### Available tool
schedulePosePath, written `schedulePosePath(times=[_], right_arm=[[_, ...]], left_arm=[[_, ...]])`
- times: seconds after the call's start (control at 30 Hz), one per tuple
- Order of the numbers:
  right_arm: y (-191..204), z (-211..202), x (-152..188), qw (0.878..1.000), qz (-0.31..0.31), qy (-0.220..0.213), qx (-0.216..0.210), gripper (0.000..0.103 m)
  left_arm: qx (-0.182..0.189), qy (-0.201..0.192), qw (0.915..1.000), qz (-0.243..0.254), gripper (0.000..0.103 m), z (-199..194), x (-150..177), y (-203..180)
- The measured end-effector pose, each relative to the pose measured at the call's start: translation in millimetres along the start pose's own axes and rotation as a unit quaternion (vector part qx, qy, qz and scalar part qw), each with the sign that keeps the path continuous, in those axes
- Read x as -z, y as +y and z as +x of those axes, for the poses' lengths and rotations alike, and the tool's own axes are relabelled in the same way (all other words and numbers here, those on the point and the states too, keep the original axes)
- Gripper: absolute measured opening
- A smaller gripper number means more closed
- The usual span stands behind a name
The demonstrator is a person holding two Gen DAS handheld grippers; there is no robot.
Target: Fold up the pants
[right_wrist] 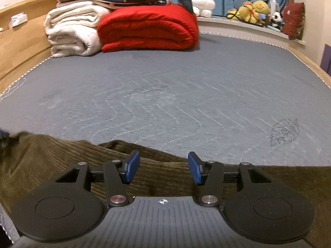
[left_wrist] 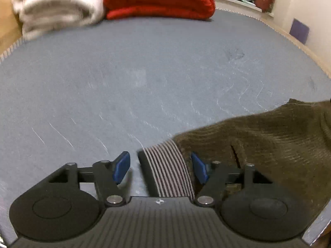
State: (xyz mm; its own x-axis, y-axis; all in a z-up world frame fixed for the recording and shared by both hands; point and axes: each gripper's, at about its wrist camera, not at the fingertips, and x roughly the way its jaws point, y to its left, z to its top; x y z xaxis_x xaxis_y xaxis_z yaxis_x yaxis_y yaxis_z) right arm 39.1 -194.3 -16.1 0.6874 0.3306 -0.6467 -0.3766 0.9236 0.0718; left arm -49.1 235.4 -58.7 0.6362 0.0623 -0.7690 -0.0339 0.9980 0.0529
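Note:
The pants are brown corduroy with a grey striped waistband lining. In the left wrist view they lie on the grey mattress at the lower right. My left gripper is open, and the striped waistband end sits between its blue pads, not clamped. In the right wrist view the pants spread along the near edge under my right gripper, which is open just above the cloth with nothing between its pads.
The grey quilted mattress stretches ahead. A red folded duvet and white folded blankets are stacked at the far end. Stuffed toys line a ledge at the back right. A wooden bed frame runs along the left.

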Motion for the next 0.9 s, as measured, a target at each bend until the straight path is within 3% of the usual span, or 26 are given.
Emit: schedulePosePath(times=[0.1, 0.17, 0.23, 0.27, 0.3, 0.33, 0.37, 0.53, 0.63, 0.7, 0.73, 0.77, 0.83, 0.87, 0.9], right_arm=[[-4.1, 4.9, 0.2, 1.0, 0.009, 0.004, 0.005, 0.054], [-4.2, 4.3, 1.5, 1.0, 0.002, 0.002, 0.006, 0.057], [-4.6, 3.9, 3.8, 1.0, -0.008, 0.002, 0.01, 0.058], [-5.7, 4.5, 5.1, 1.0, -0.009, 0.004, 0.012, 0.058], [-7.2, 5.3, 6.7, 1.0, -0.008, 0.007, 0.014, 0.058], [-8.7, 6.2, 7.0, 1.0, -0.005, 0.009, 0.016, 0.058], [-10.3, 6.2, 7.3, 1.0, -0.004, 0.01, 0.017, 0.058], [-17.6, 2.5, 6.4, 1.0, 0.004, 0.006, 0.018, 0.059], [-22.2, 1.3, 5.3, 1.0, 0.01, 0.004, 0.021, 0.06], [-24.9, 1.5, 4.9, 1.0, 0.016, 0.004, 0.021, 0.061], [-26.2, 1.5, 5.1, 1.0, 0.018, 0.004, 0.022, 0.061], [-27.2, 1.3, 5.3, 1.0, 0.019, 0.004, 0.023, 0.061], [-27.4, 0.7, 5.6, 0.999, 0.021, 0.003, 0.025, 0.062], [-27.8, 0.2, 5.4, 0.999, 0.021, 0.002, 0.026, 0.062], [-28.6, -0.3, 5.0, 0.999, 0.023, 0.0, 0.027, 0.063]], left_arm=[[-0.041, -0.064, 0.9956, 0.054, 0.07, -38.3, -0.7, -19.6], [-0.02, -0.08, 0.9931, 0.084, 0.07, -48.5, 1.4, -33.4], [0.014, -0.066, 0.9917, 0.109, 0.07, -47.8, 8.8, -46.5], [0.031, -0.047, 0.9906, 0.125, 0.064, -44.7, 14.3, -51.5], [0.043, -0.01, 0.9887, 0.143, 0.058, -36.9, 21.5, -54.4], [0.037, 0.041, 0.9861, 0.157, 0.057, -25.3, 32.3, -54.2], [0.026, 0.067, 0.9829, 0.17, 0.061, -18.8, 42.5, -49.5], [0.028, 0.074, 0.987, 0.14, 0.062, -21.6, 40.9, -53.0], [-0.005, 0.033, 0.9825, 0.183, 0.061, -31.8, 34.5, -69.8], [0.022, -0.012, 0.9794, 0.2, 0.061, -44.9, 29.9, -77.5], [0.042, -0.015, 0.9793, 0.197, 0.061, -48.0, 29.3, -79.0], [0.058, 0.004, 0.979, 0.195, 0.061, -44.4, 31.1, -79.7], [0.058, 0.073, 0.9698, 0.226, 0.062, -24.4, 47.7, -83.2], [0.051, 0.059, 0.963, 0.258, 0.063, -24.1, 55.4, -89.2], [0.046, 0.058, 0.9621, 0.262, 0.063, -26.0, 54.5, -92.3]])
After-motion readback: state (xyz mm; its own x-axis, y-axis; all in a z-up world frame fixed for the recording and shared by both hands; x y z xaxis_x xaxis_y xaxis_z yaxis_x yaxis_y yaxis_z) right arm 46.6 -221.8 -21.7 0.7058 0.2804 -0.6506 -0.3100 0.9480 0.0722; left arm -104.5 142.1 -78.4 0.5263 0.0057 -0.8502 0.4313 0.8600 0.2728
